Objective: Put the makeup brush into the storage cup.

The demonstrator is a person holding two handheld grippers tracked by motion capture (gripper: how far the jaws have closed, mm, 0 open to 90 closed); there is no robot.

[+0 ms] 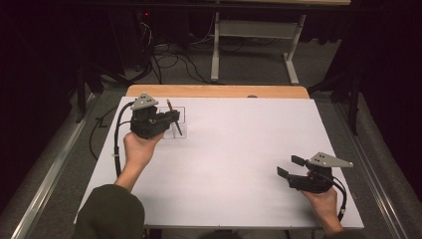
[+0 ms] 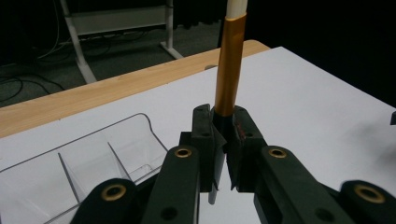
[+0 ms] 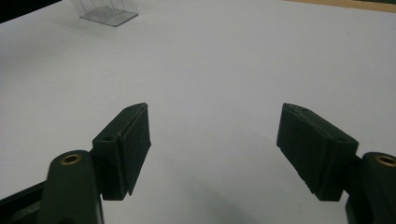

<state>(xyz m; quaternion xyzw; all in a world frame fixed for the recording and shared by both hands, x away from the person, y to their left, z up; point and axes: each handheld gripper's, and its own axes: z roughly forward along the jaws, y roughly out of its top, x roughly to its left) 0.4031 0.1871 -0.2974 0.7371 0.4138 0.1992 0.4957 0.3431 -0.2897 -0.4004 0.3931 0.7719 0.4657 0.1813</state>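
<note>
My left gripper [image 1: 173, 117] is shut on a pen [image 1: 174, 119] with an orange-gold barrel [image 2: 229, 65] and a white upper part, held nearly upright above the table's far left. The pen hangs over a clear plastic organizer tray [image 1: 182, 130] with divided compartments [image 2: 70, 172]. In the left gripper view the pen stands clamped between the jaws [image 2: 224, 140], its tip poking down below them. My right gripper [image 1: 289, 167] rests low at the table's near right, open, with nothing between its fingers [image 3: 215, 149].
A large white sheet [image 1: 234, 149] covers the table, with a wooden edge strip [image 1: 219, 91] along the far side. Beyond it are a white metal desk frame [image 1: 254, 35] and cables on the floor. The clear tray [image 3: 108, 10] lies far off in the right gripper view.
</note>
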